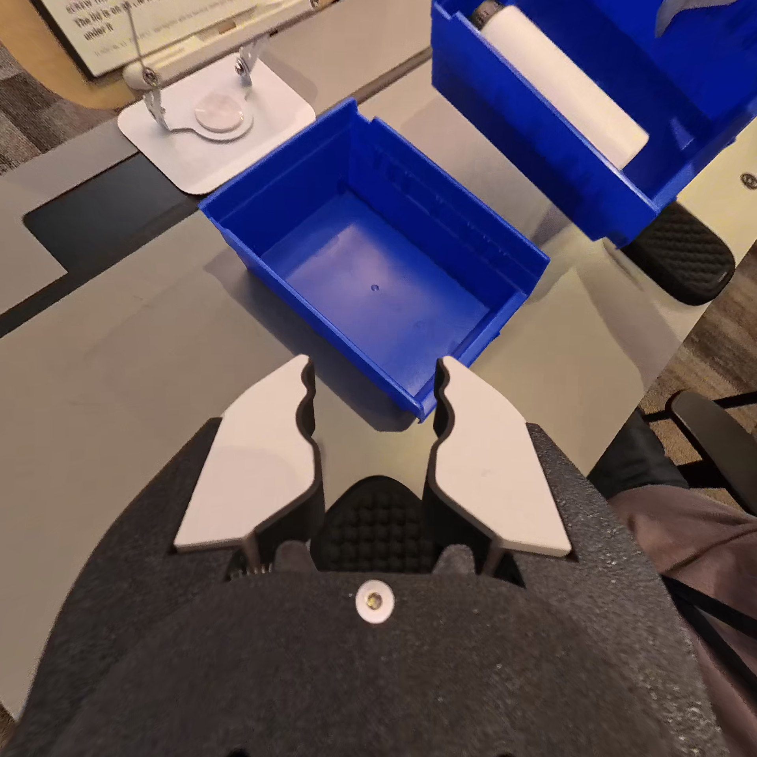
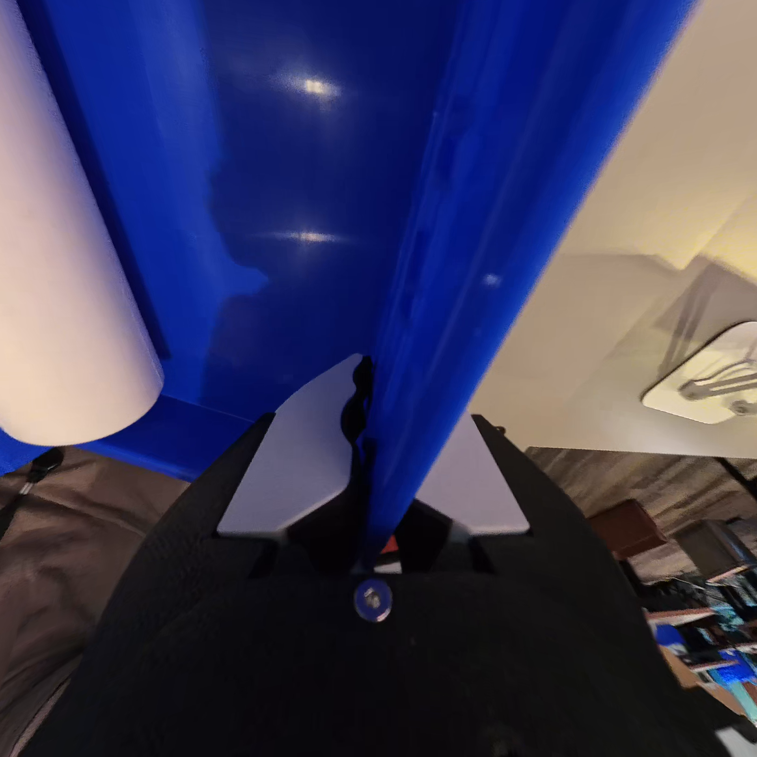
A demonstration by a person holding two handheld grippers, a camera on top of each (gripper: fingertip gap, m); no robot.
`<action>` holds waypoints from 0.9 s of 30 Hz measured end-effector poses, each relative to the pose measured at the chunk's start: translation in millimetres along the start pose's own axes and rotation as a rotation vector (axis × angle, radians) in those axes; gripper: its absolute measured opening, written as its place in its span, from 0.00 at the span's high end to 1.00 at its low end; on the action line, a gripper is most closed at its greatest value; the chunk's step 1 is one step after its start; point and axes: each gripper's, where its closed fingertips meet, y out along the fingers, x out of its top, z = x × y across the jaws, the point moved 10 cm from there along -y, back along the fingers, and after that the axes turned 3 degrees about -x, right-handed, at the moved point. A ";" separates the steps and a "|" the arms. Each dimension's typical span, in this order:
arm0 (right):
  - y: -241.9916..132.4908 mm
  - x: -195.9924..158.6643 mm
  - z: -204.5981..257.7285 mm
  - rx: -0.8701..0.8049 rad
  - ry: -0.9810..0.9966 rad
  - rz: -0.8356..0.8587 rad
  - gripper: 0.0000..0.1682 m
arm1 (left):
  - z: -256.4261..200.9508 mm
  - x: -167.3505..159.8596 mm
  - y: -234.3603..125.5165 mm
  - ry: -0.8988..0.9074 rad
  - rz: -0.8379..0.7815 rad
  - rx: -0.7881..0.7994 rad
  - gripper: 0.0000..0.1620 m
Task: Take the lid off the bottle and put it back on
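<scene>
Right hand-held gripper [image 2: 370,413] clamps the blue bin [image 2: 430,286] wall, white bottle [image 2: 61,266] inside; left hand-held gripper [image 1: 375,383] gapes before an empty bin [image 1: 286,217].

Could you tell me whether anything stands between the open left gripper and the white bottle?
Yes. The bottle lies inside a lifted blue bin, whose near wall faces the left gripper. The right gripper is clamped on that bin's wall. An empty bin sits between.

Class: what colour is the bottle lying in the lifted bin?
White bottle, clearest in the left wrist view.
</scene>
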 end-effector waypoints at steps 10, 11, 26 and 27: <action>-97.1 78.3 162.8 0.042 -0.272 -0.109 0.96 | 1.6 22.4 -16.9 -0.011 -0.328 0.093 0.54; -98.6 88.2 185.2 0.061 -0.298 -0.116 0.96 | 3.1 23.3 -24.1 -0.043 -0.412 0.129 0.50; -77.2 173.0 484.6 0.230 -0.639 -0.096 0.96 | 19.9 -4.4 -86.5 -0.140 -0.678 0.371 0.45; -70.3 175.0 495.2 0.238 -0.647 -0.081 0.96 | 22.0 -5.8 -87.9 -0.145 -0.678 0.376 0.45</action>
